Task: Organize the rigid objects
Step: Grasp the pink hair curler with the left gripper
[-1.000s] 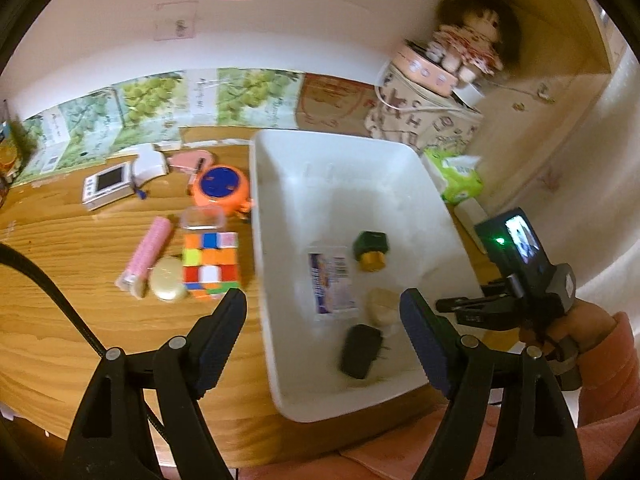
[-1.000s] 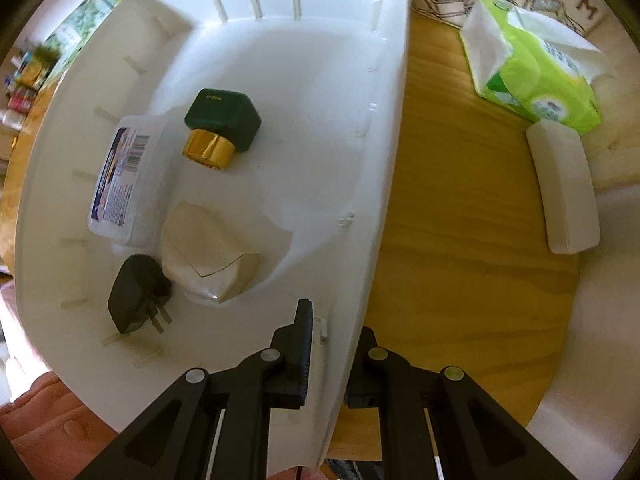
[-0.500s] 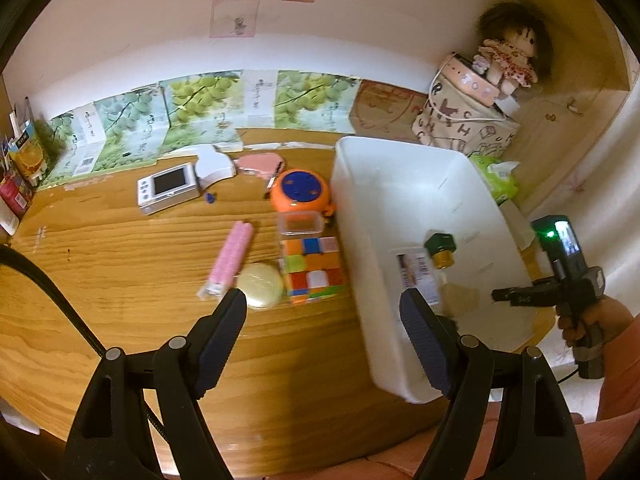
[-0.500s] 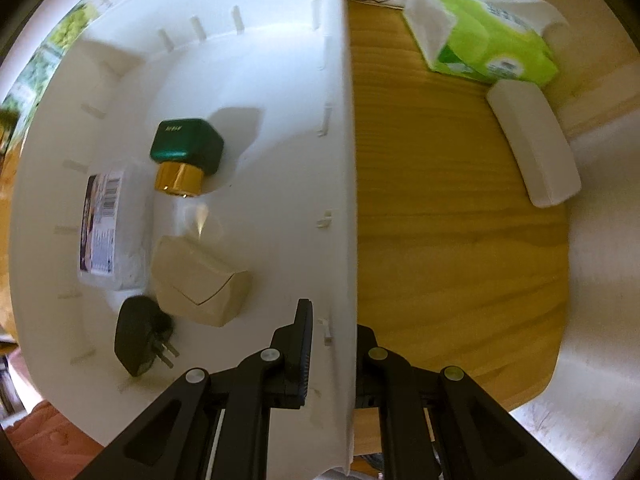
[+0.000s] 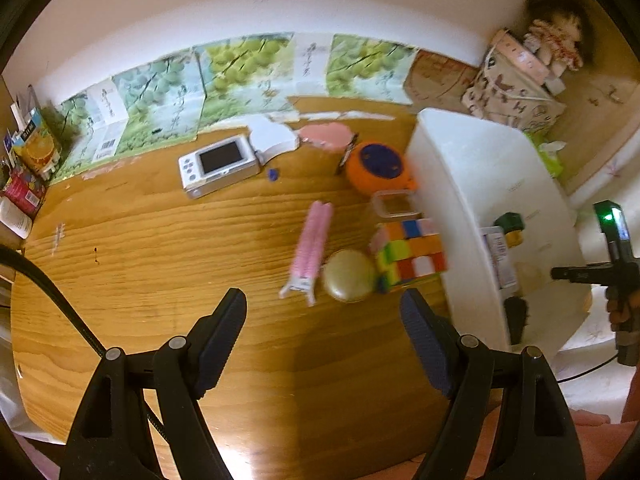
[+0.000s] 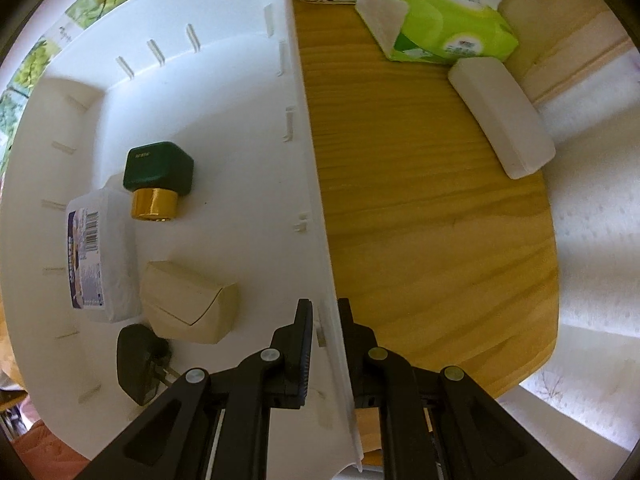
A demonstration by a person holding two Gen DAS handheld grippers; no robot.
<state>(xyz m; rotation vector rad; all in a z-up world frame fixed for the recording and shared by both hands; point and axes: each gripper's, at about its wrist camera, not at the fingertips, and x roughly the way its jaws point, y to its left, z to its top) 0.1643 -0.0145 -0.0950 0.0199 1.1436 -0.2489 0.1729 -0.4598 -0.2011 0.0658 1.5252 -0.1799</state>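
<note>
The bin (image 6: 308, 184) wall is clamped by the right gripper (image 6: 325, 322). The left gripper (image 5: 323, 316), fingers apart and empty, is aimed at the compact (image 5: 347, 275), at its 12 o'clock on the bench (image 5: 160, 264); descent and closure are called for.

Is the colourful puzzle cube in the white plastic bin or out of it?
Out: the colourful puzzle cube sits on the wooden table, beside the white plastic bin.

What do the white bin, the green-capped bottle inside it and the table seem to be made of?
White bin: looks like moulded plastic, matt, with thin walls and small ribs along the inside. Green-capped bottle: its dark green cap has a smooth satin look, probably plastic; the gold collar shines like metal or metallised plastic. Table: wood or wood-look laminate, with visible grain and a light sheen.
</note>
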